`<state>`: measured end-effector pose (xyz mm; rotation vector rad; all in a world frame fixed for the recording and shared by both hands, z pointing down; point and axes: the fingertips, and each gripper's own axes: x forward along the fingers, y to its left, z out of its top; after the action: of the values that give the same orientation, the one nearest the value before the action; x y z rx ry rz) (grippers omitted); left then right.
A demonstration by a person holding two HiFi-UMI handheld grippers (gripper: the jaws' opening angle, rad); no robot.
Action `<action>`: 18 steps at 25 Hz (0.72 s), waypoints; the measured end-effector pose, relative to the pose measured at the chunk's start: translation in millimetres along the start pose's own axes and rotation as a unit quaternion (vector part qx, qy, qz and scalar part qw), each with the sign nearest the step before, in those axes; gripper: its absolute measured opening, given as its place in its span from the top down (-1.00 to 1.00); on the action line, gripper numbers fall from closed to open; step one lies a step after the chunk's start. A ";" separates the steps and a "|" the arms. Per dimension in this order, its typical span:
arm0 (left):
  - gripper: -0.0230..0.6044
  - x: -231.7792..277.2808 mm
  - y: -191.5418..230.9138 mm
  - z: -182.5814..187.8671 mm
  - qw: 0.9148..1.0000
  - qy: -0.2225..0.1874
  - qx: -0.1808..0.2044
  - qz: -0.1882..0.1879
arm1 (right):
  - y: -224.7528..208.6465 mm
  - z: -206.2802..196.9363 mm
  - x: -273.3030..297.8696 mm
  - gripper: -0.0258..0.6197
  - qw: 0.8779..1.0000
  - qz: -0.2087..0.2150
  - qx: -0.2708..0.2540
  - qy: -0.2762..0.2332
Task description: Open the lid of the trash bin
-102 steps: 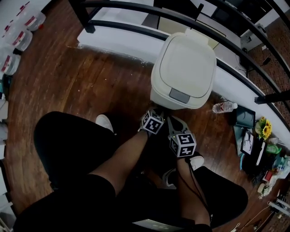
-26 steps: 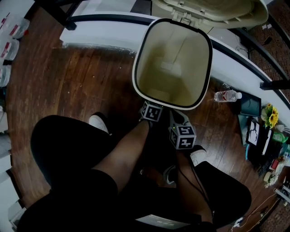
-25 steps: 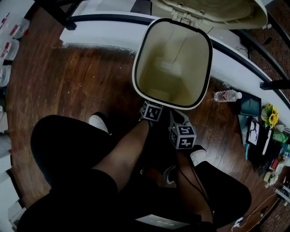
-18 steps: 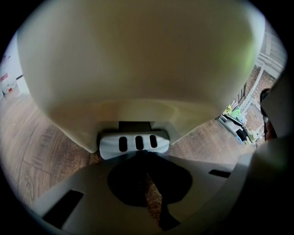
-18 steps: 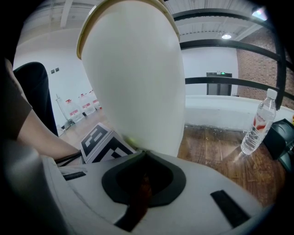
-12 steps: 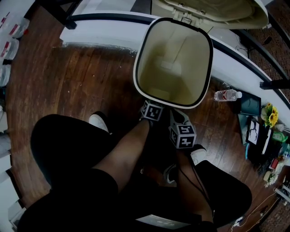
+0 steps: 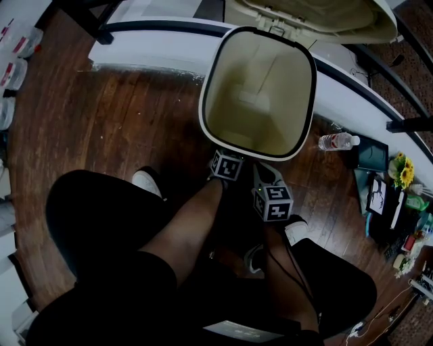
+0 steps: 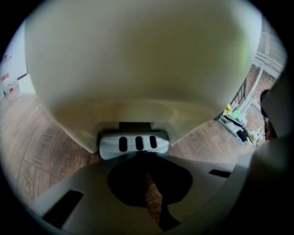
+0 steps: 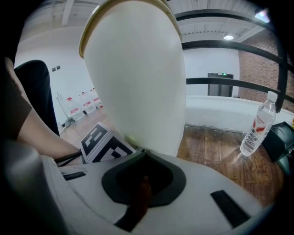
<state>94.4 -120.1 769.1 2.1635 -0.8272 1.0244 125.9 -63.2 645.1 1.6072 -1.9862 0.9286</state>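
Observation:
The cream trash bin (image 7: 201,108) stands open on the wood floor, and its lid (image 7: 318,17) is swung up and back past the far rim. The inside looks bare. Both marker cubes sit at the bin's near foot, the left cube (image 7: 226,165) and the right cube (image 7: 272,201); the rim hides the jaws there. In the left gripper view my left gripper (image 8: 146,155) is shut, its tip right at the grey slotted pedal (image 8: 134,143) under the bin front (image 8: 138,69). My right gripper (image 9: 145,153) is shut beside the bin wall (image 9: 138,82), holding nothing.
A water bottle (image 7: 336,142) lies on the floor right of the bin. A white ledge (image 7: 155,40) and black railing (image 7: 352,67) run behind it. Small clutter with flowers (image 7: 404,172) sits far right. The person's knees and a shoe (image 7: 145,181) fill the foreground.
About four seconds ago the lid lay shut on the bin; it now stands open. Over the last second the grippers and bin have barely moved.

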 end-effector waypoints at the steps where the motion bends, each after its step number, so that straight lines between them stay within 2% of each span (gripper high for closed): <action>1: 0.81 0.2 0.0 0.1 1.000 0.000 -0.001 0.001 | 0.1 0.8 -0.3 0.86 1.000 0.000 -0.002 0.000; 18: 0.80 -5.4 0.3 2.3 1.000 -0.013 -0.015 0.000 | 2.6 5.5 -5.1 0.85 1.000 0.000 -0.004 -0.003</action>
<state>92.4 -120.4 763.6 2.1563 -0.8491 0.9783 125.2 -63.4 637.3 1.6075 -1.9914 0.9154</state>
